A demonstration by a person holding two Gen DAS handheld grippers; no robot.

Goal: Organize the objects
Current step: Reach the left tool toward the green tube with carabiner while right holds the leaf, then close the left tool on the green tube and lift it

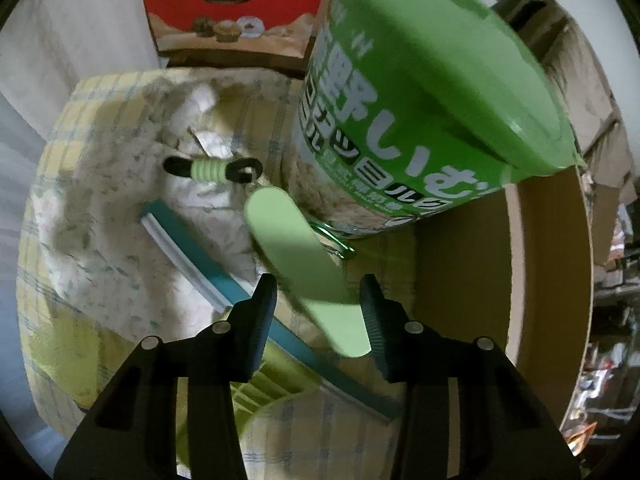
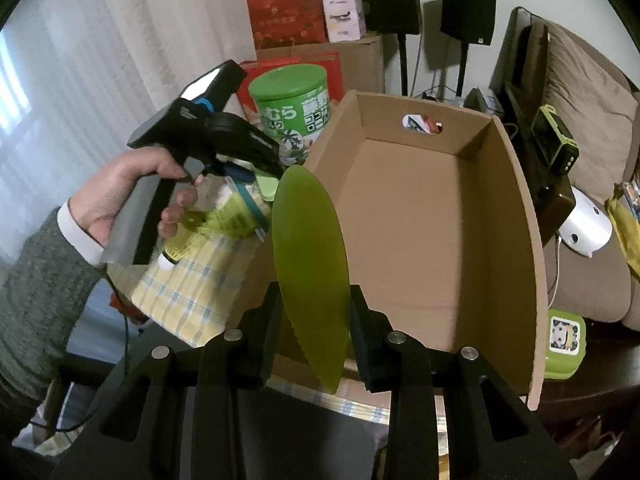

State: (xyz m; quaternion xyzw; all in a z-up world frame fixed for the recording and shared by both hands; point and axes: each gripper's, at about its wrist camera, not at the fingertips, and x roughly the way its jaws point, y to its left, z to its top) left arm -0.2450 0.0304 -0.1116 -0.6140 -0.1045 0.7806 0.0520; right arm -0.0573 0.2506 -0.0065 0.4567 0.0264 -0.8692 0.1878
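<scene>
The left gripper (image 1: 318,312) points steeply down over a check cloth (image 1: 52,168), its jaws part-closed around the near end of a pale green tag (image 1: 304,256); I cannot tell whether the pads press it yet. The tag lies slanting from 11 to 5 o'clock, its far end ringed to a ribbed cord (image 1: 212,170), with a carabiner (image 1: 340,242) just beside it at 3 o'clock and a tin (image 1: 420,80) looming at 1 o'clock. A teal strip (image 1: 224,276) runs alongside at 9 o'clock. The tag looks light, flat, stiff and smooth, so a pinch across its width near the end seems best; the cord will likely trail. The right gripper (image 2: 314,328) is pinching a green blade (image 2: 310,256), thin, stiff and probably slippery, upright before the empty box (image 2: 516,216) at 1 o'clock.
</scene>
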